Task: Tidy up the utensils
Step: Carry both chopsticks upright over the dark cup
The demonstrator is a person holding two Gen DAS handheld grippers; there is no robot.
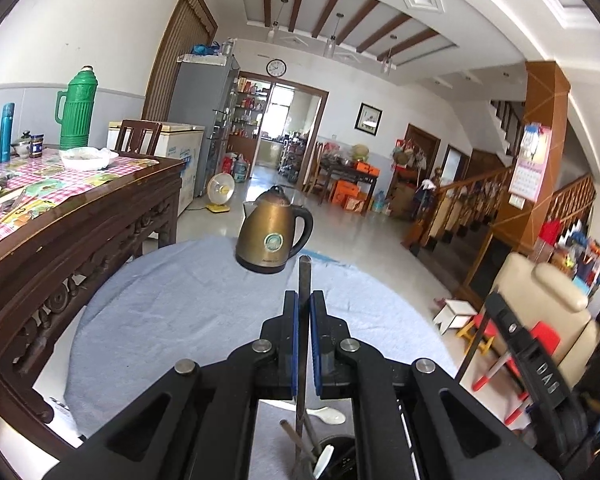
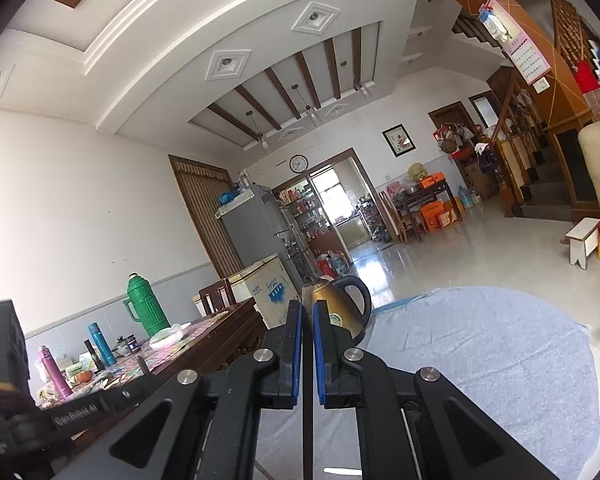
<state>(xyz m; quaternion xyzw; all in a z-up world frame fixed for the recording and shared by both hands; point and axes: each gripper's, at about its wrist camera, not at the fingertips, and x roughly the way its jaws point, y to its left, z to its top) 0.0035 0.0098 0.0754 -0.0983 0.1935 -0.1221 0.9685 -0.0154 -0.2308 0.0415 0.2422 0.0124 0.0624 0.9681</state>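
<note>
1. Two grippers, each clamped on a thin dark utensil handle.
2. Left wrist view: left gripper (image 1: 304, 300) had its jaws clenched on a dark flat utensil handle (image 1: 304, 276), standing upright between the blue pads, its tip poking above them. Its lower end ran down toward a dark utensil holder (image 1: 340, 460) at the bottom edge, which held a white spoon (image 1: 323, 465) and other dark handles. A second white spoon (image 1: 327, 416) lay on the blue cloth of the round tabletop (image 1: 180, 312). Brass kettle (image 1: 274, 236) stood at the far side of the tabletop. Part of the right gripper showed at the right edge.
3. Right wrist view: right gripper (image 2: 308, 312) had jaws clenched on another thin dark handle (image 2: 307, 420), upright; I couldn't tell which kind of utensil. Kettle (image 2: 342, 312) sat just behind the pads.
</note>
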